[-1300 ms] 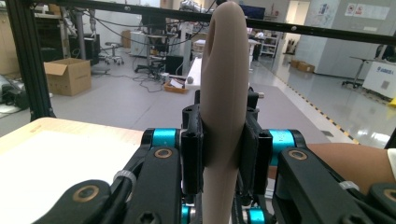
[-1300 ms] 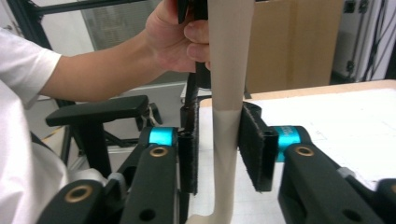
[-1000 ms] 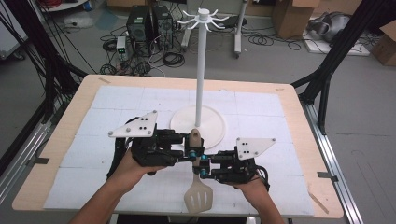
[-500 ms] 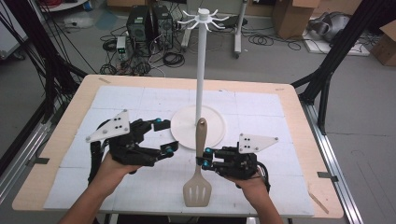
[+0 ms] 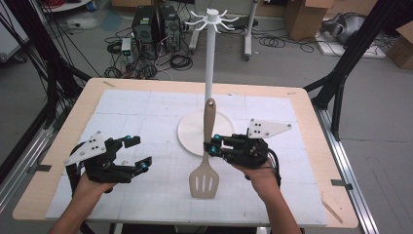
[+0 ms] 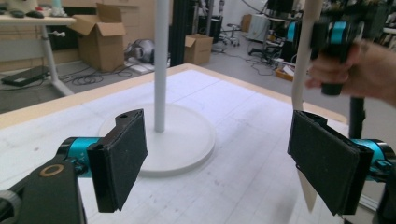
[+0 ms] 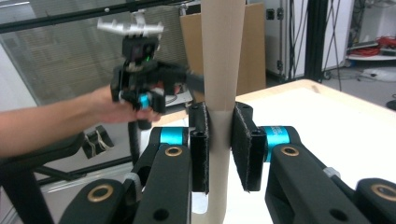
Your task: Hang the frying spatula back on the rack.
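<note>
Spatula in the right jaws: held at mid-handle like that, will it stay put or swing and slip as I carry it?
The spatula looks stiff: its handle runs straight past the right gripper with no sag. It probably weighs little, being thin with a slotted blade. The jaws pinch the flat handle faces with broad pads, so slipping seems unlikely, though the blade end could pivot if jerked.

Grey floor [image 5: 292, 63] strewn with cables [image 5: 175, 61], cardboard boxes [image 5: 304, 17] beyond.

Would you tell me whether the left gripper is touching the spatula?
Apart. In the high view, the left gripper stands open over bare table, well left of the spatula.
</note>
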Motion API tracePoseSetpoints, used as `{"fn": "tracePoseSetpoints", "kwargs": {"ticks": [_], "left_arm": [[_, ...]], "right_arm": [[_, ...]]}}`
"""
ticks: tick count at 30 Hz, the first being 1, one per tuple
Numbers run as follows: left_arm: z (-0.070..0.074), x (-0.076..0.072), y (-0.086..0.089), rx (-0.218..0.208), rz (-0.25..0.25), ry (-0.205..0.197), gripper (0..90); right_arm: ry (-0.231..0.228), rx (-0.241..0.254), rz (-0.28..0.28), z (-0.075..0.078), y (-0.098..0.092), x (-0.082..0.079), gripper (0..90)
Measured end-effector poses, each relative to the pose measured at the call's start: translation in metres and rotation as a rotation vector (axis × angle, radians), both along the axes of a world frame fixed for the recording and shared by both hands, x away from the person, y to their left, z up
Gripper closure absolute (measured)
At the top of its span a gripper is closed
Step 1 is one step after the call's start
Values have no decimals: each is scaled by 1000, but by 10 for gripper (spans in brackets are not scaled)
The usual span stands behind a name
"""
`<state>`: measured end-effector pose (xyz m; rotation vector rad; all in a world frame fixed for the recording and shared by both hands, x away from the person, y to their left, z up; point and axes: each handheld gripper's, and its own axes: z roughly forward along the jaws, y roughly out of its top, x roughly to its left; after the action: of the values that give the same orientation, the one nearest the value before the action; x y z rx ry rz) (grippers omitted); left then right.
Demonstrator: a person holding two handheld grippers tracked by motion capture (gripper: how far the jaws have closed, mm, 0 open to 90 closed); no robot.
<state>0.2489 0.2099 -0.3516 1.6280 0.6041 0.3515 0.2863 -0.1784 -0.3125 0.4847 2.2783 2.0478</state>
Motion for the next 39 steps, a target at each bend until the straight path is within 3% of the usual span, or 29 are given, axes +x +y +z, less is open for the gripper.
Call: {"fn": "tracePoseSetpoints", "kwargs": {"ticks": [6, 9, 10, 18, 29, 39], "left_arm": [[-15, 1, 8, -8, 23, 22, 202], [-20, 1, 11, 10, 35, 31, 202], [-22, 1, 12, -5, 40, 29, 202], [-25, -1, 14, -2, 51, 15, 203], [-28, -1, 17, -8, 61, 15, 204], [-29, 0, 22, -17, 69, 16, 204]], "right_arm": [[8, -9, -15, 18, 2, 15, 777], [-1, -15, -20, 28, 5, 24, 777], [-2, -15, -22, 33, 6, 29, 777], [-1, -22, -39, 47, 17, 46, 777], [-1, -35, -58, 58, 30, 58, 777], [-7, -46, -100, 83, 41, 77, 777]]}}
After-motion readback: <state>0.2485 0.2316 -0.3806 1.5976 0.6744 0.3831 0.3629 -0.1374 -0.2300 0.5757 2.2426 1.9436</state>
